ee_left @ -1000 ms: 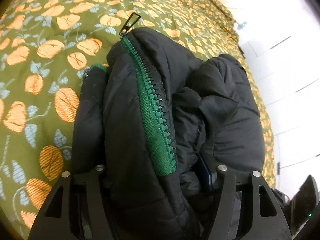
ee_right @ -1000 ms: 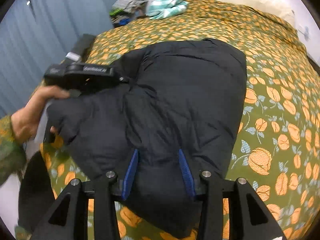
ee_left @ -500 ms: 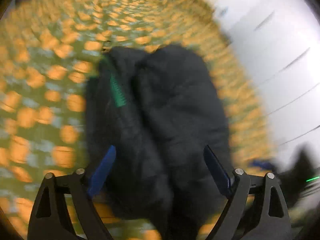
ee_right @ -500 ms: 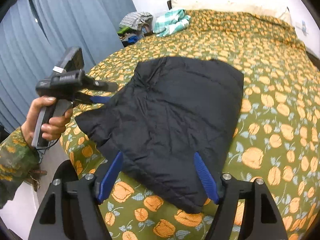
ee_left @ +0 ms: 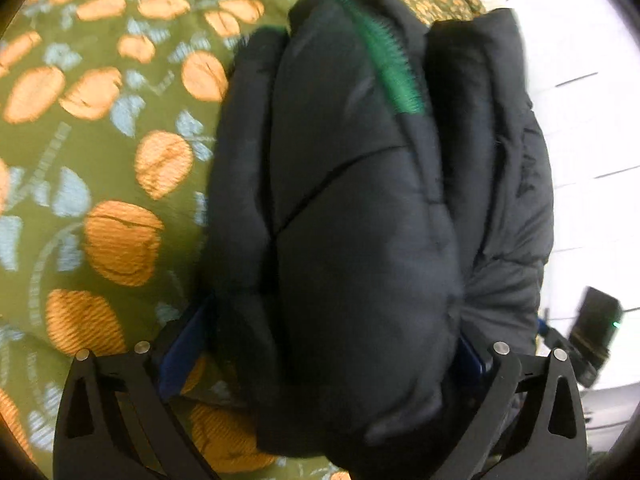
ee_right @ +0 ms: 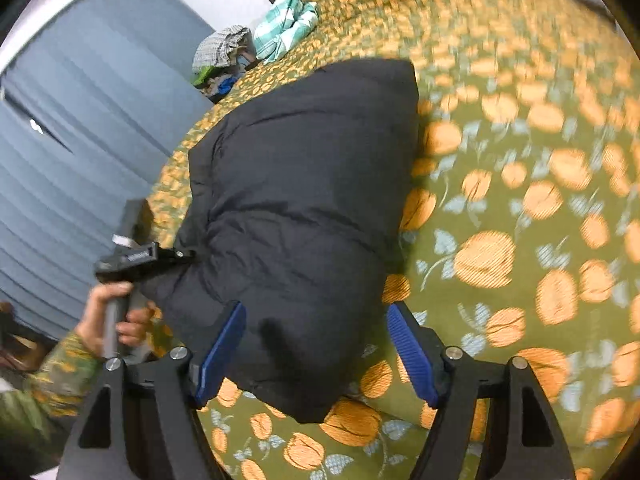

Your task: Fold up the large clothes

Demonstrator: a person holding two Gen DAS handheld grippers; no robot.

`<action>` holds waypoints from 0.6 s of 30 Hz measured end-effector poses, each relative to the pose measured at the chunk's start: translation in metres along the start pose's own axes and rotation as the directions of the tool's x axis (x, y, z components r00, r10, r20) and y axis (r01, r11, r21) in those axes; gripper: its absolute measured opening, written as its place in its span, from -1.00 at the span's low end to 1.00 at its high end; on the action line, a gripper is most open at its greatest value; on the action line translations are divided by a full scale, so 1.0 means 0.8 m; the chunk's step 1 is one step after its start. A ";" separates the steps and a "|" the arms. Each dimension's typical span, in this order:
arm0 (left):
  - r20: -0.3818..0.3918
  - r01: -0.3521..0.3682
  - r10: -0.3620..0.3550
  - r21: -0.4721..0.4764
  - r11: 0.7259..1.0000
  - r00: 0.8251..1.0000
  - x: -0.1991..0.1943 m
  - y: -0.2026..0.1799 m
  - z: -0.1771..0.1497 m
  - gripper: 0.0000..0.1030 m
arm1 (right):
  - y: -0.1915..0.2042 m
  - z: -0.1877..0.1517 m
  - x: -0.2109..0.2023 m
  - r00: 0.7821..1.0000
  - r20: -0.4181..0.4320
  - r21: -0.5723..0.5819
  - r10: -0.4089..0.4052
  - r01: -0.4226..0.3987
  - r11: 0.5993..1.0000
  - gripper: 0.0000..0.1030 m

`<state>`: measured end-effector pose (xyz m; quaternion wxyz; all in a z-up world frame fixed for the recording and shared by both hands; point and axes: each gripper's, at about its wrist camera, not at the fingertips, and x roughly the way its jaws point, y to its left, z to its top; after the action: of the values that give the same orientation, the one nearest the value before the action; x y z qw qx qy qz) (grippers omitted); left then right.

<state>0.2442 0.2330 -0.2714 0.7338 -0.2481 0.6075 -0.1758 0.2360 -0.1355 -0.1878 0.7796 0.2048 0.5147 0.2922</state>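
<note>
A bed [ee_right: 520, 184] carries everything, covered by an olive-green bedspread [ee_left: 100, 152] printed with orange tulip-like flowers and pale blue leaves. A folded black puffer jacket [ee_right: 304, 208] lies on it near the edge that faces the blue curtain. A green-and-white checked garment [ee_right: 284, 28] lies crumpled at the far end of the bed, well apart from the jacket.

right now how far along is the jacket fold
Mostly done: the black jacket lies in a thick bundle on the bedspread, green zipper tucked along one fold. In hand: the left gripper and right gripper straddle its near end, both open. Left: tidying that end.
</note>
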 end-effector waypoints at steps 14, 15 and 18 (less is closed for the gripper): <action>-0.028 0.139 -0.140 -0.040 0.990 0.990 0.030 0.031 0.014 0.97 | -0.036 0.067 0.115 0.978 -0.087 0.064 0.191 -0.186 0.980 0.72; -0.008 0.159 -0.160 -0.026 0.987 0.987 0.022 0.021 0.006 0.66 | -0.020 0.069 0.110 0.982 -0.087 0.009 0.168 -0.168 0.986 0.69; 0.069 0.157 -0.159 0.042 0.987 0.985 -0.013 -0.006 -0.015 0.28 | 0.027 0.067 0.072 0.986 -0.045 -0.151 0.163 -0.168 0.974 0.45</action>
<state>0.2307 0.2331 -0.2620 0.7434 -0.2881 0.5557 -0.2356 0.2972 -0.0819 -0.1932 0.7577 0.1812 0.4840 0.3985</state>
